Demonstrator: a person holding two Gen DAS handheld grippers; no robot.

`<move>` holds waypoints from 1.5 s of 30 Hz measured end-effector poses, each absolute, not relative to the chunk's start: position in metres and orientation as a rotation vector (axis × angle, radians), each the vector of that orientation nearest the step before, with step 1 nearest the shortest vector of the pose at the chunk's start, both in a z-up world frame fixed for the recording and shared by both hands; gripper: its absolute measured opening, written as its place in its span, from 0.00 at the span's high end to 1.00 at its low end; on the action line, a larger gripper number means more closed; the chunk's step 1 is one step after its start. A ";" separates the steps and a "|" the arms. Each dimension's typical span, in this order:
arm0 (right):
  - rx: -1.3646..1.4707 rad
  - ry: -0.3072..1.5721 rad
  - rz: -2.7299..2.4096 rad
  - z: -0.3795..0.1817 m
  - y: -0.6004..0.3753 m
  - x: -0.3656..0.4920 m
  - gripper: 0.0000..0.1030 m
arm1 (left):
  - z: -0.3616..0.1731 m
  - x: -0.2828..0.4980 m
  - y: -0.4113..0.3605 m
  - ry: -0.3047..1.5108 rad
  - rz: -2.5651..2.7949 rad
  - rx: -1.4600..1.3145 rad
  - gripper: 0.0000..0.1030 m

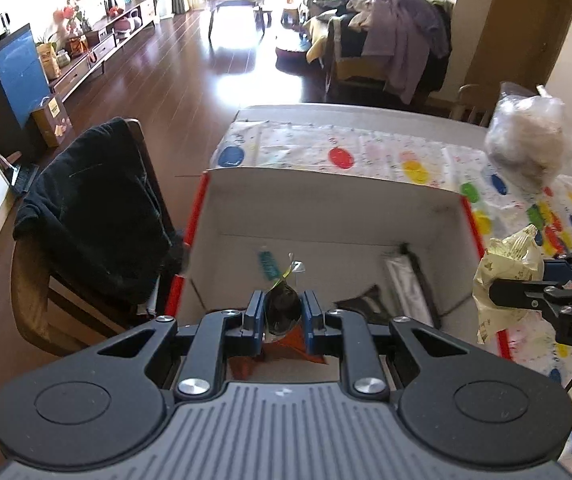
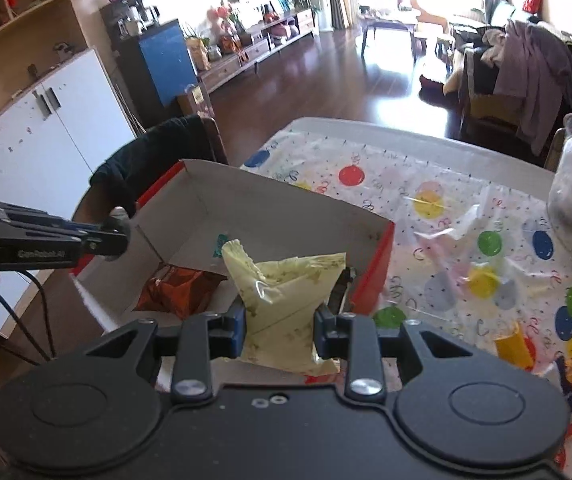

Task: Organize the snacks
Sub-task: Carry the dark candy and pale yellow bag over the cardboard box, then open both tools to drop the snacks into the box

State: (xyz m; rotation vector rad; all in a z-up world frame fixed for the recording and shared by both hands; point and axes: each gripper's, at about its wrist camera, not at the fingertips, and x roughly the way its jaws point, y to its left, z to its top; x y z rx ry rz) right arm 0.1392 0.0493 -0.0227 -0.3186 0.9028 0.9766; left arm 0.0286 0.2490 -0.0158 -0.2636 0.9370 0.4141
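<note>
Over the open cardboard box (image 1: 326,216) near the tabletop's (image 2: 446,160) left edge, I have both grippers loaded. My left gripper (image 1: 283,312) has its jaws clenched on a small dark wrapped snack (image 1: 281,306), pinched squarely between the pads above the box floor. My right gripper (image 2: 279,326) grips a pale yellow snack bag (image 2: 286,288) by its lower half, the crumpled top standing up past the jaws, at the box's right wall.

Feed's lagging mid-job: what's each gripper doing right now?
Left gripper: shut on a small dark wrapped snack, above the box.
Right gripper: shut on a pale yellow snack packet.
</note>
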 end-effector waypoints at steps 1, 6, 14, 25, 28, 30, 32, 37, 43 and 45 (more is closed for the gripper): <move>-0.329 0.907 0.966 -0.026 0.056 0.141 0.70 | -0.018 0.032 0.254 0.951 0.411 -0.262 0.82; -0.357 0.939 0.949 -0.037 0.081 0.153 0.70 | -0.026 0.048 0.272 0.999 0.392 -0.269 0.82; -0.481 0.975 0.945 -0.062 0.115 0.163 0.70 | -0.042 0.084 0.277 1.107 0.338 -0.191 0.82; -0.603 1.033 0.939 -0.091 0.135 0.162 0.70 | -0.062 0.115 0.273 1.245 0.277 -0.075 0.82; -0.607 1.041 0.941 -0.092 0.136 0.161 0.69 | -0.065 0.117 0.273 1.271 0.276 -0.073 0.82; -0.619 1.029 0.938 -0.092 0.136 0.160 0.66 | -0.066 0.118 0.273 1.273 0.279 -0.065 0.82; -0.616 1.029 0.936 -0.091 0.135 0.162 0.66 | -0.066 0.119 0.272 1.277 0.280 -0.055 0.82; -0.579 1.027 0.942 -0.084 0.129 0.164 0.63 | -0.063 0.118 0.271 1.271 0.288 -0.057 0.81; -0.542 1.003 0.971 -0.070 0.120 0.158 0.58 | -0.057 0.113 0.267 1.238 0.289 -0.053 0.78; -0.529 0.993 0.979 -0.064 0.116 0.155 0.57 | -0.053 0.110 0.265 1.223 0.288 -0.058 0.78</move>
